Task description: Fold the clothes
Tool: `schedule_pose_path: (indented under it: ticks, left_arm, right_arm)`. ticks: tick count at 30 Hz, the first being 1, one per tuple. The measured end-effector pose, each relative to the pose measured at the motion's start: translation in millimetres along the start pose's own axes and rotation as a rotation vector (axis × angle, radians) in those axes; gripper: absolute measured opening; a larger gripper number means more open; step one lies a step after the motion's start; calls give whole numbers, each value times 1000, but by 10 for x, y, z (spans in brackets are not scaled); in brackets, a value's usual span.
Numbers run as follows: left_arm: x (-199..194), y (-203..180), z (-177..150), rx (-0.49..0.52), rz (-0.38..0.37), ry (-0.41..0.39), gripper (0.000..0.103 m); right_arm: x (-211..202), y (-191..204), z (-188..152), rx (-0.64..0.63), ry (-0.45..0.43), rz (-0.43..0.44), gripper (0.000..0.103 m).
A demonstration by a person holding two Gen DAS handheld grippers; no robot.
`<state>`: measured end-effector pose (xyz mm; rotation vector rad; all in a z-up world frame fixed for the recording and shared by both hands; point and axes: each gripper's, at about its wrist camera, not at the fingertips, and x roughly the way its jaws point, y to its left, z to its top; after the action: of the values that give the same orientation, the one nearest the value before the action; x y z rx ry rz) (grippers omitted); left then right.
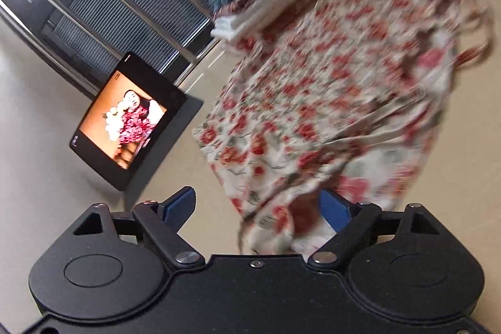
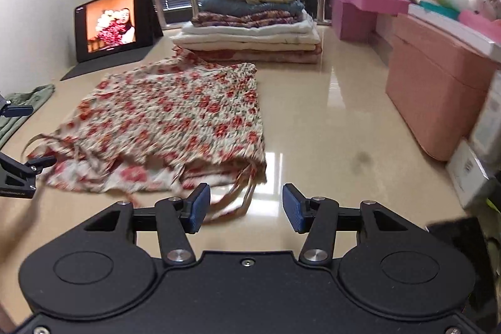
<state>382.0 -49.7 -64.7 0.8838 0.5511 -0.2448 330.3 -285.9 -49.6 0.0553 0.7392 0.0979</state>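
Folding half done: floral dress (image 2: pixel 175 121) lies doubled on the surface (image 2: pixel 328 121) ahead of both hand-held grippers, stack of folded clothes (image 2: pixel 250 27) beyond. Right hand-held gripper (image 2: pixel 246 207) open, empty; left hand-held gripper (image 1: pixel 256 208) wide, cloth between, seemingly unpinched.

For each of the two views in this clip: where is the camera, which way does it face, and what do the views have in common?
Left wrist: on the left gripper, tilted and angled down at the floral dress; its open jaws show, with dress fabric lying between them.
Right wrist: on the right gripper, looking down the table toward the window; its open jaws show, and the left gripper at the left edge.
Shared: the dress, the stack of folded clothes and the tablet.
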Motion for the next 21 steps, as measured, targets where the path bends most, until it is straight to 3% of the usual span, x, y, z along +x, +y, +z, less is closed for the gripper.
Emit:
schedule_pose_path:
  ticks: [1, 2, 3, 5, 6, 7, 8, 10, 12, 15, 16, 18, 19, 20, 21]
  left_arm:
    - [30, 25, 14, -5, -16, 2, 59]
    - [55, 54, 30, -14, -38, 6, 25]
    - [72, 101, 42, -44, -56, 9, 10]
    - [35, 209, 60, -116, -71, -19, 2]
    - [-17, 289, 59, -164, -63, -46, 1]
    - [-74, 376, 55, -215, -54, -73, 1]
    - [-143, 487, 42, -277, -38, -103, 1]
    - [-304, 752, -10, -426, 4, -168, 1]
    - [-500, 1041, -165, -638, 32, -226, 1]
    - [-784, 1197, -547, -834, -6, -275, 2]
    - [-846, 1147, -666, -834, -17, -259, 2]
    - [-928, 958, -895, -776, -48, -185, 11]
    - [-952, 843, -1010, -733, -71, -129, 36]
    - [-984, 731, -1126, -709, -84, -78, 70]
    - [-1045, 629, -1251, -707, -85, -51, 80]
  right_arm:
    - [77, -6, 31, -1, 6, -3, 54]
    - [153, -8, 61, -7, 9, -4, 54]
    - [228, -1, 90, -20, 10, -4, 54]
    - [376, 27, 139, -42, 15, -8, 51]
    - [448, 35, 160, -43, 22, -11, 43]
    - [501, 41, 184, -36, 21, -14, 21]
    - [522, 52, 222, -33, 9, -19, 8]
    - [508, 106, 336, -52, -24, -43, 7]
    - [338, 230, 475, -117, -119, -77, 7]
    - [-82, 521, 588, -241, -245, -34, 7]
    - [-210, 615, 592, -279, -269, -14, 7]
    - [-400, 789, 457, -347, -239, 56, 11]
    - [-440, 858, 331, -389, -183, 105, 14]
    - [-480, 928, 206, -431, -127, 155, 31]
    - [-520, 980, 72, -463, -79, 196, 42]
